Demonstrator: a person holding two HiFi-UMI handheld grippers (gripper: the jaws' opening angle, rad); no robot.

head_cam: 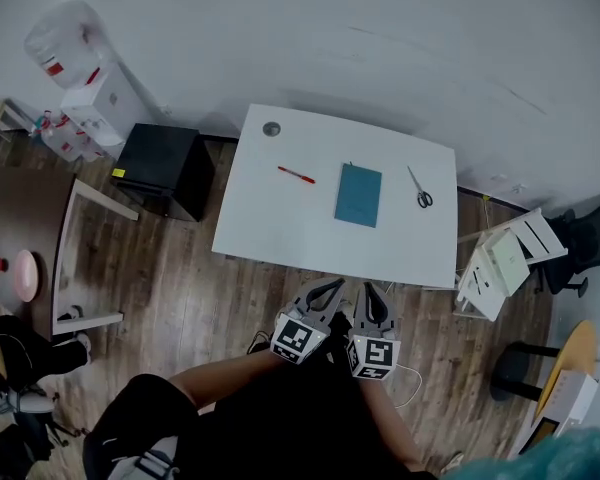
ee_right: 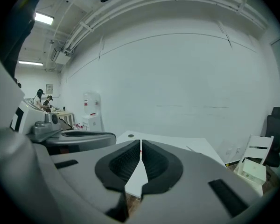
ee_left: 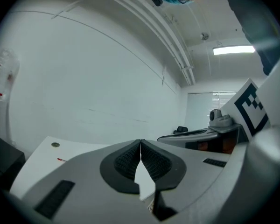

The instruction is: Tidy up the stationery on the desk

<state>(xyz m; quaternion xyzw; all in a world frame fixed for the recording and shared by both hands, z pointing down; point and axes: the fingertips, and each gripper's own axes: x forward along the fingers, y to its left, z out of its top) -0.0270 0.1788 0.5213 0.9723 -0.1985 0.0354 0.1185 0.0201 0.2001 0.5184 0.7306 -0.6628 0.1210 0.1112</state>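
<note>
Left gripper view, left gripper pressed together, red pen mostly hidden, right gripper likewise closed

On the white rectangular desk before you, the red pen lies left, the teal rectangular notebook in the middle and the dark-handled metal scissors right, all well apart. A small round grommet sits at the far left corner. A black box-shaped cabinet stands left of the desk, a white slatted chair right. Your left gripper and right gripper sit side by side off the near edge.
</note>
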